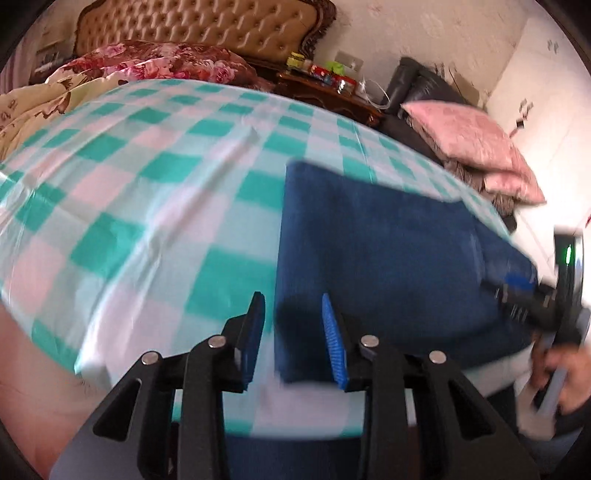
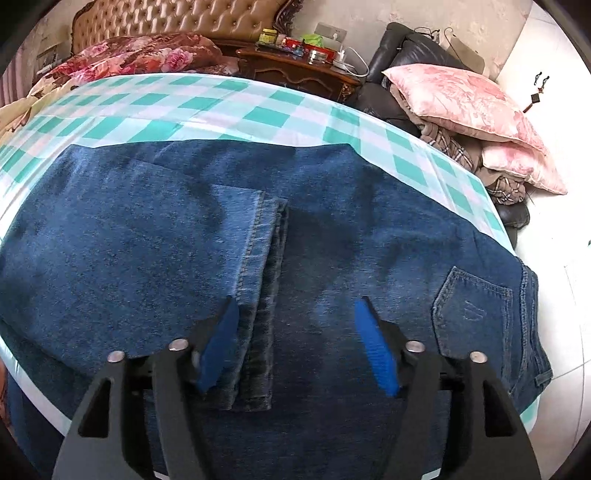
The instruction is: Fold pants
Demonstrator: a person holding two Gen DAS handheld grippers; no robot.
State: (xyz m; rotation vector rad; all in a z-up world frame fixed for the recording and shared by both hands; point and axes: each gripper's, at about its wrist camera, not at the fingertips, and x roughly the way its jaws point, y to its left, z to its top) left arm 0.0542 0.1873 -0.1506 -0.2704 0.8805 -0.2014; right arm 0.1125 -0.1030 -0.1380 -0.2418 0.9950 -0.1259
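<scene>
The blue jeans (image 2: pixel 147 240) lie folded on the green-and-white checked bed sheet (image 2: pixel 221 107). The leg hems (image 2: pixel 264 295) rest on top in the middle, the back pocket (image 2: pixel 472 306) at the right. My right gripper (image 2: pixel 295 306) is open and empty, just above the hems. In the left wrist view the jeans (image 1: pixel 388 251) lie to the right. My left gripper (image 1: pixel 293 306) is open and empty over their left edge and the sheet (image 1: pixel 147 184). The right gripper (image 1: pixel 524 291) shows at the far right, blurred.
A tufted headboard (image 2: pixel 177 18) and floral bedding (image 2: pixel 136 51) lie at the back left. A wooden nightstand (image 2: pixel 295 70) with small items stands behind the bed. A dark chair holds pink pillows (image 2: pixel 469 99) at the right. White floor (image 2: pixel 554 229) lies beyond the bed's right edge.
</scene>
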